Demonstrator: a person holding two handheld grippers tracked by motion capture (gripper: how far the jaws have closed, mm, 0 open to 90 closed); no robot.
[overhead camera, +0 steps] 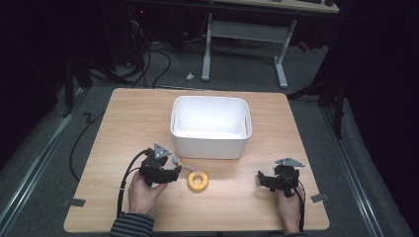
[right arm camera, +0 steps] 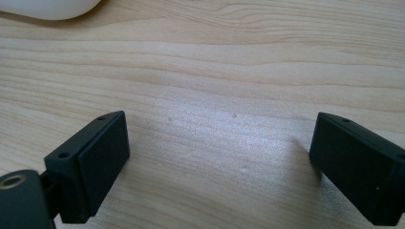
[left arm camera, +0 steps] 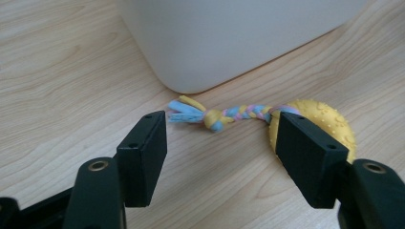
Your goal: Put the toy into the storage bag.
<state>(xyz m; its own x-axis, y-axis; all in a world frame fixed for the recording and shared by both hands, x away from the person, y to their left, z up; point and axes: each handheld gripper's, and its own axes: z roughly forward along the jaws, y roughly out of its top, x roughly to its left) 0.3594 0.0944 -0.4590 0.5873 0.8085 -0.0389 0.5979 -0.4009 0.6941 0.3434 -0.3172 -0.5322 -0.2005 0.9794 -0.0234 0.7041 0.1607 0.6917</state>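
Note:
A yellow rubber ring (overhead camera: 197, 181) lies on the wooden table (overhead camera: 127, 118), just in front of the white bin (overhead camera: 210, 145). A braided blue, pink and yellow rope (left arm camera: 234, 114) runs from the ring (left arm camera: 329, 126) toward the bin's corner (left arm camera: 229, 38). My left gripper (overhead camera: 174, 170) sits left of the ring, open. In the left gripper view (left arm camera: 222, 143) the rope's frayed end lies just beyond the tips, untouched, and the right jaw hides part of the ring. My right gripper (overhead camera: 260, 178) rests open near the front right of the table, with bare wood between its jaws (right arm camera: 219, 152).
The bin stands at the table's middle, with nothing visible inside it. Its rounded corner (right arm camera: 47, 7) shows at the top left of the right gripper view. Cables trail off the table's left side. A desk frame (overhead camera: 242, 44) stands on the floor beyond the table.

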